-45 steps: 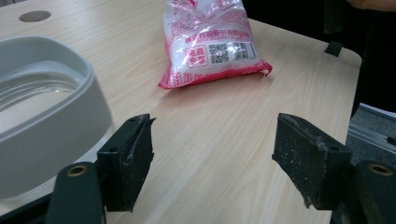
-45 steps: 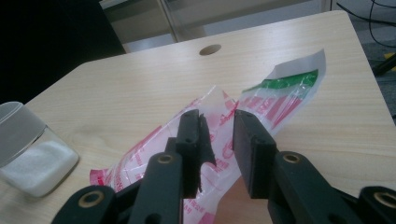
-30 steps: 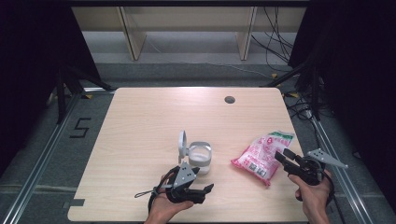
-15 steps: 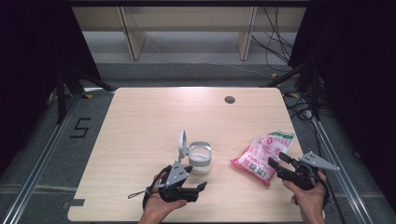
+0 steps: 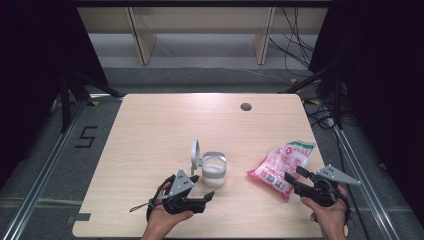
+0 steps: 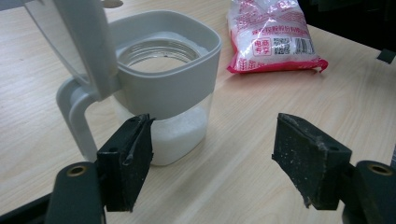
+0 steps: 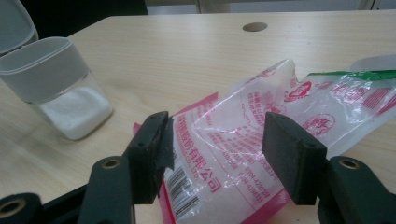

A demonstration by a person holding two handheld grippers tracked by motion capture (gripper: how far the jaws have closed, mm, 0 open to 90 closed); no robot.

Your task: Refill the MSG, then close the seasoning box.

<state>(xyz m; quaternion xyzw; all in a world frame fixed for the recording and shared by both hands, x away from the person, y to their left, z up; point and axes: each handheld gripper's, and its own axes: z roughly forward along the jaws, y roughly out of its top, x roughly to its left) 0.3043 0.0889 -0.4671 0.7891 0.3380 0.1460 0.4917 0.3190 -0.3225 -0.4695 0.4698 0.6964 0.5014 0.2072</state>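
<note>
The right gripper (image 5: 294, 180) stands at the near end of the pink bag (image 5: 282, 162), and its jaws have just been opening: they now gape to either side of the bag's sealed bottom edge, with the plastic lying between them but no pad pressing on it. Compared with a second ago this gripper has slid in closer to the bag, so it reads as lining up for a grasp rather than holding anything.

The left gripper (image 5: 209, 196) is also open and empty. It has drifted a little toward the left of the table (image 5: 150, 130) and now points at the jar (image 5: 214, 169), which stands just beyond its jaws, lid (image 5: 195, 152) flipped upright, white grains filling its lower part. The bag lies flat to the right of the jar, well apart from it.

My reading: both things are about to be gripped, the bag for pouring into the jar; nothing is lifted yet.
</note>
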